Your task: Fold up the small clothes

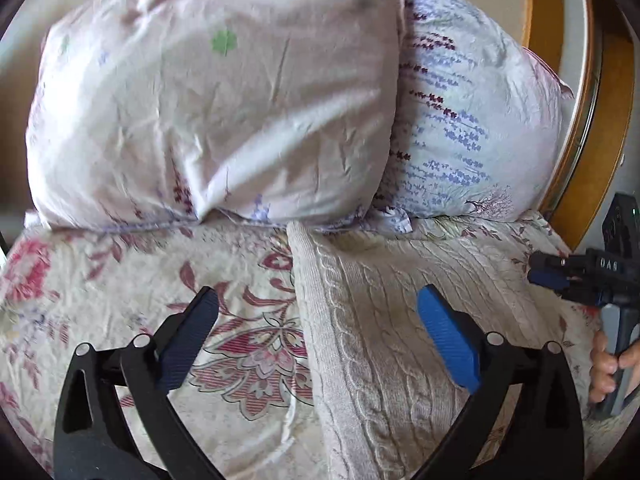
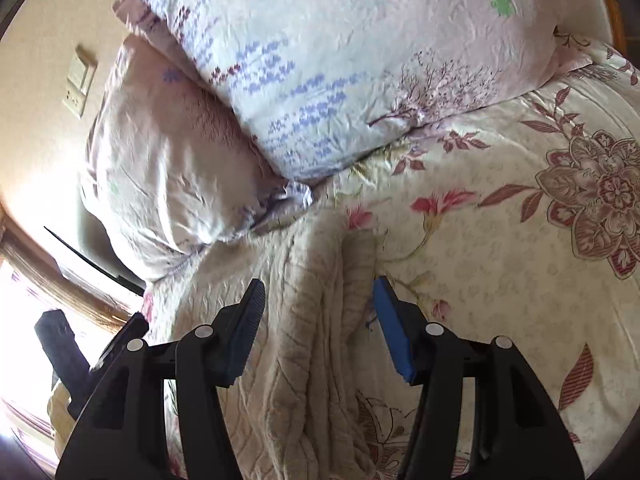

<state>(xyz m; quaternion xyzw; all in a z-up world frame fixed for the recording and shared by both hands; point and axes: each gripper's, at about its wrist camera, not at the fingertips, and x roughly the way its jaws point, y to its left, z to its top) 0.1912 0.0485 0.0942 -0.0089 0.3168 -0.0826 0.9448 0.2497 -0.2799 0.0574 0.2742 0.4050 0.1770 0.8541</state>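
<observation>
A beige cable-knit sweater (image 1: 384, 320) lies flat on the floral bedspread (image 1: 120, 300), its top edge near the pillows. My left gripper (image 1: 318, 320) is open and empty, hovering over the sweater's left edge. The right gripper (image 1: 550, 274) shows at the right edge of the left wrist view, beside the sweater's right side, held by a hand. In the right wrist view the sweater (image 2: 316, 340) lies bunched in folds under my right gripper (image 2: 318, 304), which is open with the fabric between and below its fingers, not gripped.
Two large pillows lean at the head of the bed: a pale pink one (image 1: 216, 96) and a lavender-print one (image 1: 472, 120). A wooden headboard (image 1: 592, 120) curves at the right. A wall socket plate (image 2: 78, 84) is on the wall.
</observation>
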